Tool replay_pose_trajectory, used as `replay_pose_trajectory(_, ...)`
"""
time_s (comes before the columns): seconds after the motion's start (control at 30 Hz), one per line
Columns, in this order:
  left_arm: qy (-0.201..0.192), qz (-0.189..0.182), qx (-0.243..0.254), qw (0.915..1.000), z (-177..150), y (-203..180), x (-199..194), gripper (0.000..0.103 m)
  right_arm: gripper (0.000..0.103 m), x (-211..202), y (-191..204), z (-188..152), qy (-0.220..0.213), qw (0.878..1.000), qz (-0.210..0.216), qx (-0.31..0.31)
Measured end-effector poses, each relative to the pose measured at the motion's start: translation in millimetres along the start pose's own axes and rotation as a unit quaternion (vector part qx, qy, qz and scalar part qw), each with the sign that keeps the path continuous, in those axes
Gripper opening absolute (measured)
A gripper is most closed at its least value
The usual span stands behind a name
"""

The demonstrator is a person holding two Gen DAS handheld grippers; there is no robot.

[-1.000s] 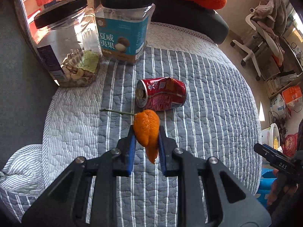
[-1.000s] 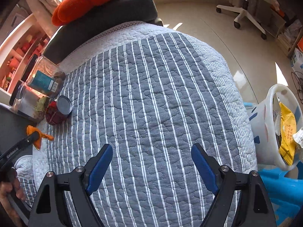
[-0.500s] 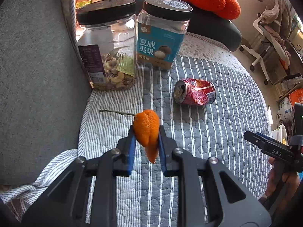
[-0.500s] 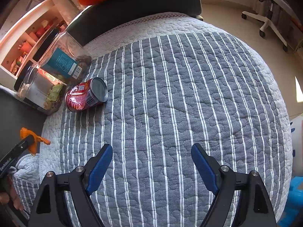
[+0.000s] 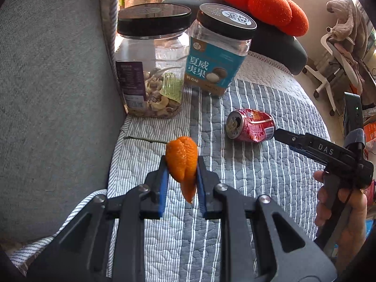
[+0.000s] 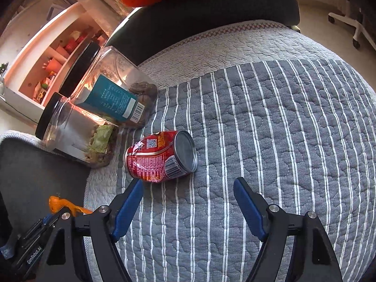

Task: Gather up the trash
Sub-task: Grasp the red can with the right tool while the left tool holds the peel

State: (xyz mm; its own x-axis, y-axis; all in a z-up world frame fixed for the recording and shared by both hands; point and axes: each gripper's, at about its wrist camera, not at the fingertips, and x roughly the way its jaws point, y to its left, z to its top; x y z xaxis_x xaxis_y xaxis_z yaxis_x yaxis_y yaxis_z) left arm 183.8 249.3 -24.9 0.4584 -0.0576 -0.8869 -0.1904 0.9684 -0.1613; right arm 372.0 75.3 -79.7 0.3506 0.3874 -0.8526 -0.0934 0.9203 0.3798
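On the striped quilt (image 6: 270,122) the dented red can (image 6: 161,156) lies loose just ahead of the right gripper (image 6: 188,202), whose wide jaws have just been narrowing with nothing between and could nudge it rolling, while the left gripper (image 5: 181,181), clamped on the orange peel (image 5: 182,164), may drop it.

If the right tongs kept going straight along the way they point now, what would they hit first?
Most likely the striped quilt, just right of the crushed red can. The right tongs are open; their left pad might clip the can, depth being unclear.
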Motion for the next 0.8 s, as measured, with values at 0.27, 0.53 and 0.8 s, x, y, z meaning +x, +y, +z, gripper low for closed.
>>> replay_pose_trajectory(0.27,0.004,-0.003,-0.026,0.9996,3.5,19.8,0.5,0.023,0.089,24.0,53.1,6.9,-0.02,0.999,-0.029,-0.035)
replay_pose_trajectory(0.53,0.01,-0.002,-0.015,0.9998,2.7,13.2,2.2,0.023,0.082,44.6,65.2,3.5,-0.017,0.994,-0.085,-0.07)
replay_pose_trajectory(0.8,0.01,-0.015,0.014,0.9997,-0.7,-13.7,-0.3,0.023,0.016,-24.7,38.8,-8.0,-0.035,0.99,-0.097,-0.099)
